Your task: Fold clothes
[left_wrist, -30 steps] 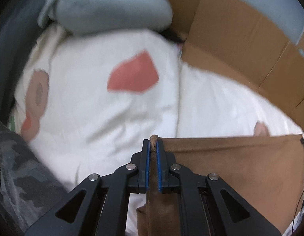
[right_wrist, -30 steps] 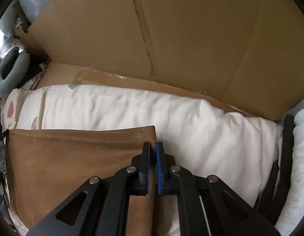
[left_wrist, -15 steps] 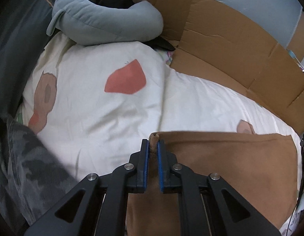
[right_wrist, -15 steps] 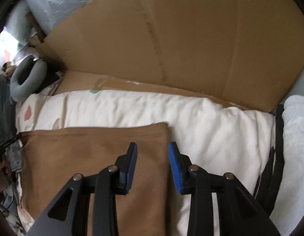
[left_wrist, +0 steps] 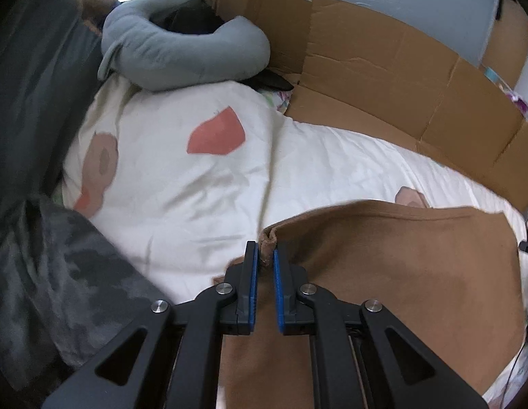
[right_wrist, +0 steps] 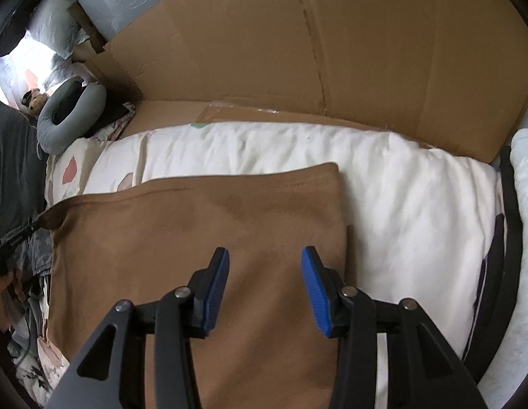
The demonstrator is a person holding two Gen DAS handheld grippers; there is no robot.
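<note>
A brown garment [right_wrist: 202, 238] lies spread flat on the cream bedding [right_wrist: 400, 197]. In the left wrist view its near-left corner [left_wrist: 268, 242] is bunched up between the blue pads, and my left gripper [left_wrist: 265, 259] is shut on that corner. The rest of the brown garment [left_wrist: 400, 272] stretches away to the right. In the right wrist view my right gripper [right_wrist: 264, 266] hovers open over the garment's right part, near its right edge, with nothing between its fingers. Its blue pads [right_wrist: 313, 283] stand wide apart.
Flattened cardboard [right_wrist: 298, 68] lines the far side of the bed. A grey neck pillow [left_wrist: 182, 51] lies at the far left. Dark camouflage fabric [left_wrist: 59, 272] sits at the near left. A white fleecy item [right_wrist: 526, 204] and a black strap [right_wrist: 509, 204] border the right side.
My right gripper let go of the garment's far-right corner, opened wide and pulled back over the cloth. The left gripper keeps its corner and has drawn back, slackening the far edge.
</note>
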